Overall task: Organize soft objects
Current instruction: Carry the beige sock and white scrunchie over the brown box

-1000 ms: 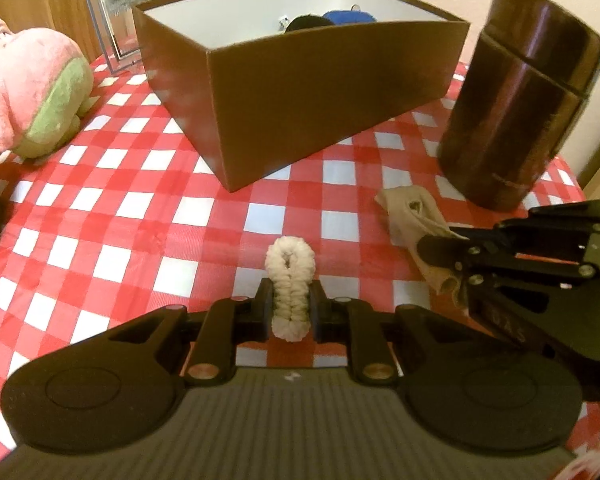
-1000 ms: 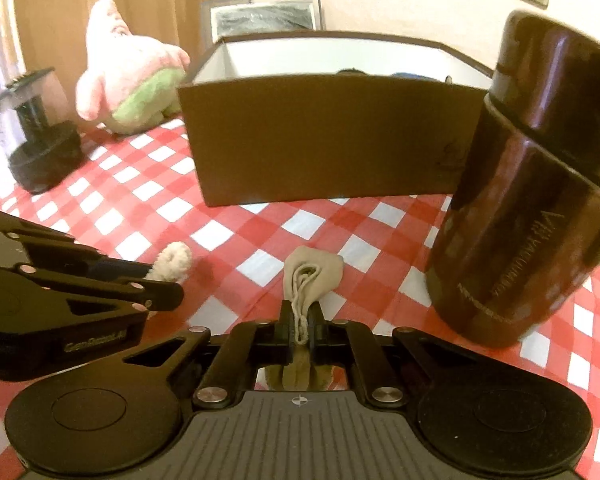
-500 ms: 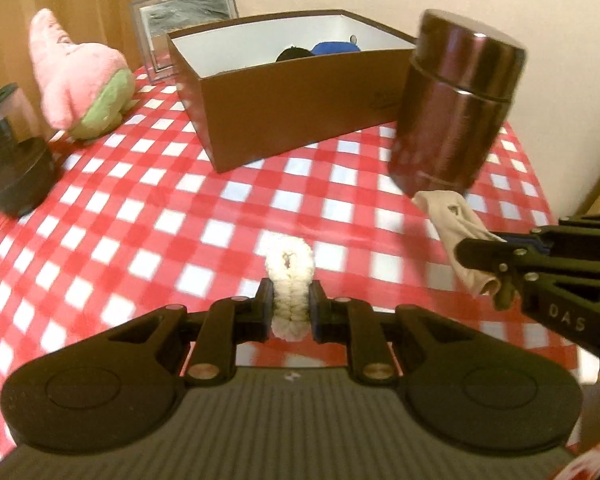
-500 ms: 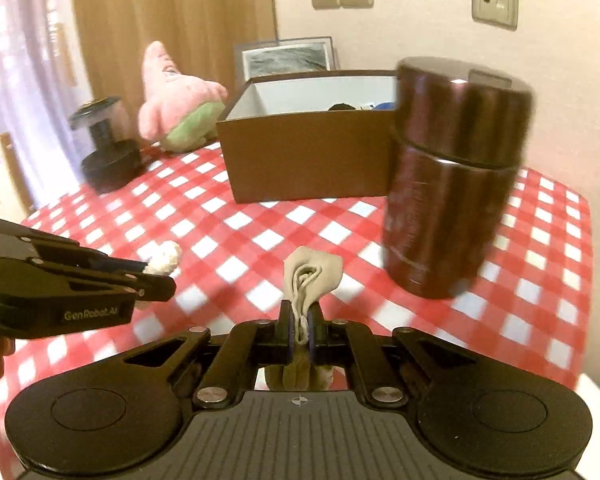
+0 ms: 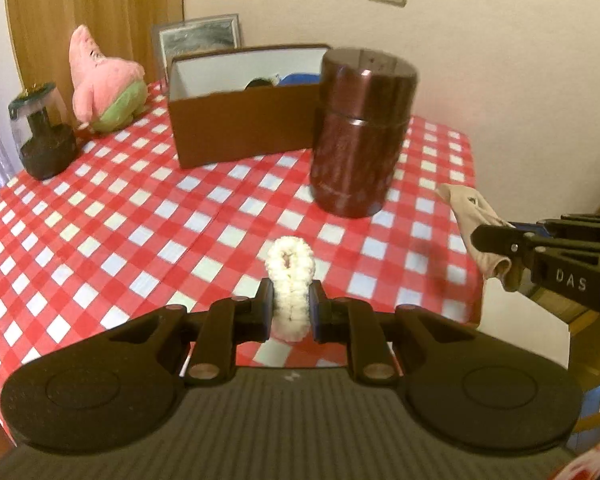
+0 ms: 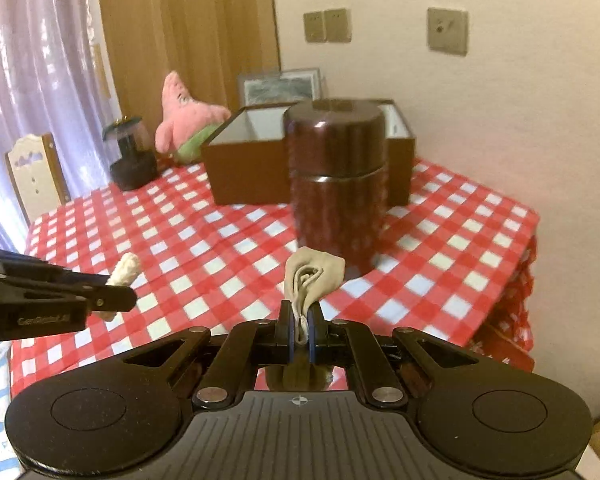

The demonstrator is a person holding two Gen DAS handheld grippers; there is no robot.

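- Holding a fluffy cream scrunchie (image 5: pixel 289 280) in our left gripper (image 5: pixel 290 310), we have its two pads clenched on the lower half of the loop, so the upper half stands up beyond the fingertips, clear of the checked tablecloth (image 5: pixel 140 216).
- From the right wrist view, the same scrunchie (image 6: pixel 125 270) pokes out past the tip of the left gripper (image 6: pixel 100 300) at the left edge.
- Our right gripper (image 6: pixel 300 326) is clenched nearly flat on a folded beige cloth (image 6: pixel 314 276): the folds fan out above the pads and a bit of it hangs below them.
- In the left wrist view that beige cloth (image 5: pixel 470 216) sits off to the right, pinched at the tip of the right gripper (image 5: pixel 496 238), beyond the table's near right corner.
- Ahead of both grippers stands the dark brown canister (image 5: pixel 360 132), and behind it the open brown box (image 5: pixel 244 124), well apart from what we hold.
- A pink plush toy (image 5: pixel 104 88) and a small dark lantern (image 5: pixel 42 136) sit at the far left of the table; a framed picture (image 5: pixel 198 38) leans behind the box.
- Compared with a second ago, we have pulled both grippers back and up: the box then filled the top of the left view and now looks small and distant.
- Both items were low over the cloth then; they hang higher now, with the grips unchanged.
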